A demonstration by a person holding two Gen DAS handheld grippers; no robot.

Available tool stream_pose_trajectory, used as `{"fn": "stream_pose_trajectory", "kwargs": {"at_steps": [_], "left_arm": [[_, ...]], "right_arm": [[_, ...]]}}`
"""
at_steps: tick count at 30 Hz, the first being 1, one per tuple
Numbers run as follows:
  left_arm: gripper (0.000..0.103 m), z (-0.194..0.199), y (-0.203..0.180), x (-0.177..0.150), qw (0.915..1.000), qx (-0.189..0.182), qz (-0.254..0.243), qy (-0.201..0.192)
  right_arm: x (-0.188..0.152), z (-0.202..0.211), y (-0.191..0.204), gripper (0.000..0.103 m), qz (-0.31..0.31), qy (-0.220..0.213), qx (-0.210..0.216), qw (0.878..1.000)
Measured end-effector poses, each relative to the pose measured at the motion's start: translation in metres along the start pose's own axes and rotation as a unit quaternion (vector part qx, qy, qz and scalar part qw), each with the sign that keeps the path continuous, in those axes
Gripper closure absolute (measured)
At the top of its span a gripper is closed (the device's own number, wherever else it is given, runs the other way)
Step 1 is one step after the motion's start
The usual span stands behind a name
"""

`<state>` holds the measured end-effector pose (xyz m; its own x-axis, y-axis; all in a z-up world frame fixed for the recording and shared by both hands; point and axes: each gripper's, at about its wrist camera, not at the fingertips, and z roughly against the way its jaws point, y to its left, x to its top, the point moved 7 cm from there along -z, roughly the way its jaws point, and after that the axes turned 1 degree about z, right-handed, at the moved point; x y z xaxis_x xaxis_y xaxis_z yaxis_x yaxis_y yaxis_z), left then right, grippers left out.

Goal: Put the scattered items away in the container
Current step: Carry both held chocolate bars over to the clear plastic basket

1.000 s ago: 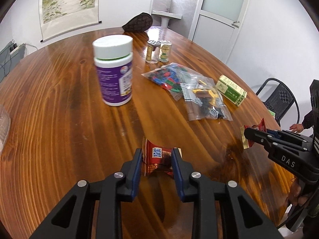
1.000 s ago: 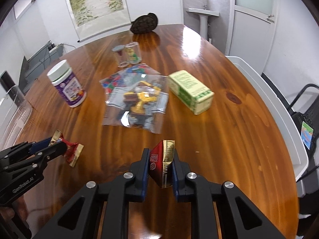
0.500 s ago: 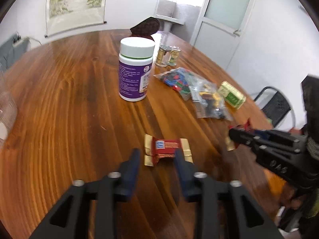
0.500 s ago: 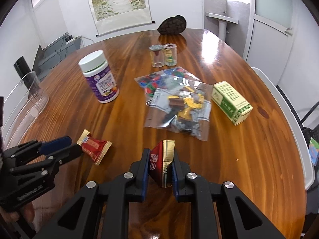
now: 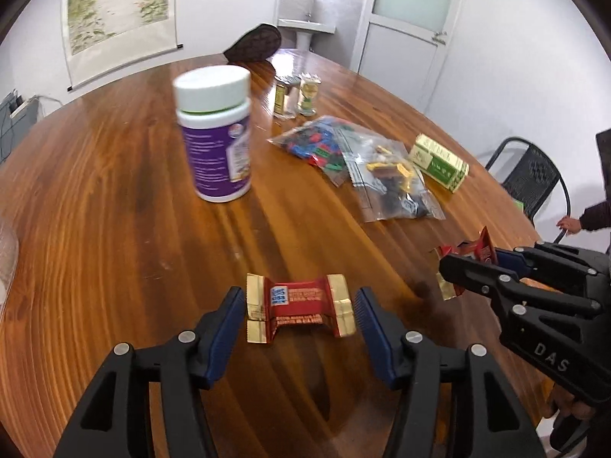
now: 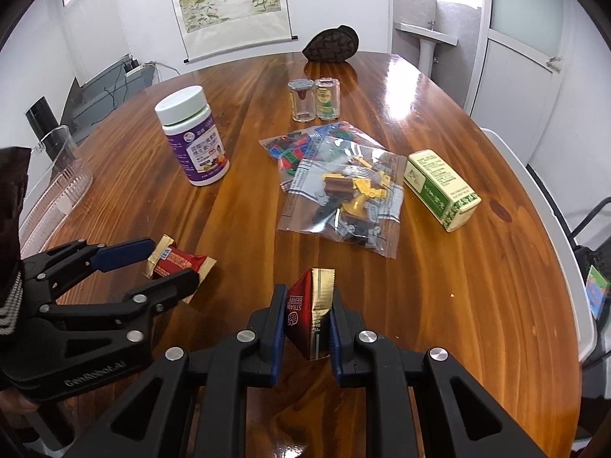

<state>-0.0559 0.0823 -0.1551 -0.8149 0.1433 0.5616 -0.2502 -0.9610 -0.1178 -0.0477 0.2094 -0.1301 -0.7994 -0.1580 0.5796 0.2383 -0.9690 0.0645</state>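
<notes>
- Left gripper [image 5: 299, 315] is sitting spread wide over the wooden table [image 5: 114, 198], blue pads flanking a red-and-gold candy wrapper [image 5: 299, 312] without touching it.
- That candy wrapper is lying flat on the table between the two fingers; in the right wrist view the same wrapper [image 6: 179, 265] is showing between the left gripper [image 6: 172, 265] tips.
- Right gripper [image 6: 305, 322] is pinching a red-and-gold strawberry candy packet [image 6: 311, 313] upright between its pads, lifted off the table.
- In the left wrist view the right gripper [image 5: 454, 267] is coming in from the right with that packet [image 5: 471, 248] at its tips.
- Clear plastic container [image 6: 57, 187] is sitting at the far left table edge, well apart from both candies.
- White-capped purple-label bottle [image 6: 193, 135] is standing upright mid-table.
- Two clear bags of toy bricks [image 6: 340, 187] are lying overlapped near the centre, green-and-cream box [image 6: 441, 189] just beside them on the right.
- Two small clear jars [image 6: 315, 99] are standing side by side further back.
</notes>
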Motion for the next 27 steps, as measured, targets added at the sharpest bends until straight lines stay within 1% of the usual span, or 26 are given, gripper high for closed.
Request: {"fn": "stream_pose_trajectory", "kwargs": {"at_steps": [2,4,7,9,10,11,12,16,21,27], "left_arm": [[0.043,-0.007,-0.004,-0.002,0.9999,0.003,-0.008,0.009],[0.042,-0.009,-0.006,-0.004,0.9997,0.014,-0.017,0.006],[0.043,-0.008,-0.006,-0.005,0.9998,0.009,-0.015,0.002],[0.046,-0.007,-0.005,-0.006,0.9999,0.004,-0.011,-0.001],[0.048,-0.007,-0.005,-0.006,1.0,0.002,-0.009,-0.002],[0.061,-0.006,-0.005,-0.007,0.9999,0.002,-0.011,-0.002],[0.07,-0.006,-0.005,-0.007,0.9999,0.003,-0.015,-0.003],[0.071,0.001,-0.003,-0.008,0.9998,-0.009,-0.01,-0.013],[0.072,0.015,0.005,-0.003,0.9994,-0.008,0.007,-0.034],[0.071,0.038,0.027,0.002,0.9976,0.02,0.036,-0.055]], "right_arm": [[0.001,0.0,-0.001,0.084,-0.002,0.0,-0.001,1.0],[0.002,0.001,-0.001,0.084,-0.002,-0.001,0.0,1.0],[0.003,0.001,-0.002,0.084,-0.002,-0.003,0.0,1.0],[0.004,0.0,-0.001,0.084,-0.003,-0.002,0.004,1.0],[0.004,-0.001,0.0,0.084,-0.002,-0.002,0.005,1.0],[0.004,-0.002,0.001,0.084,-0.001,-0.001,0.007,1.0],[0.005,-0.003,0.002,0.084,0.0,0.0,0.009,1.0],[0.01,-0.003,0.013,0.084,0.009,-0.003,0.019,1.0],[0.017,-0.002,0.028,0.084,0.021,-0.009,0.033,0.999],[0.026,-0.001,0.047,0.084,0.036,-0.015,0.051,0.998]]}}
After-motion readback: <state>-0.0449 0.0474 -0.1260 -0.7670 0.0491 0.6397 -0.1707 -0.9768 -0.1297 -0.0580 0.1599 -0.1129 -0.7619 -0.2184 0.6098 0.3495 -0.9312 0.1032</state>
